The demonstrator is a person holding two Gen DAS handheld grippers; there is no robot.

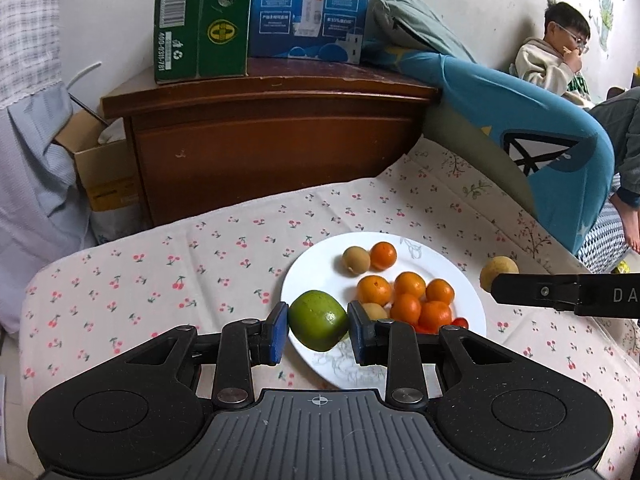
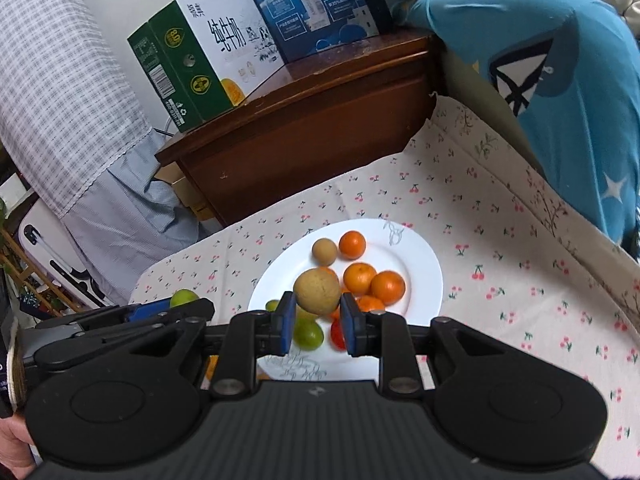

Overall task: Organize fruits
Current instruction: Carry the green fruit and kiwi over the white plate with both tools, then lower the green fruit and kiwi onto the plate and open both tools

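— Trouble ahead? The left gripper (image 1: 318,322) pinches the green fruit (image 1: 318,320) over the near rim of the white plate (image 1: 460,276); the right gripper (image 2: 318,316) pinches a tan round fruit (image 2: 318,291) above the oranges (image 2: 374,282).

— Both are smooth and round. A loose or off-centre squeeze could let one drop, scatter the pile, and roll across the cherry-print tabletop (image 1: 160,272).

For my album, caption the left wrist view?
Left gripper holding a round green fruit over a white plate of oranges.
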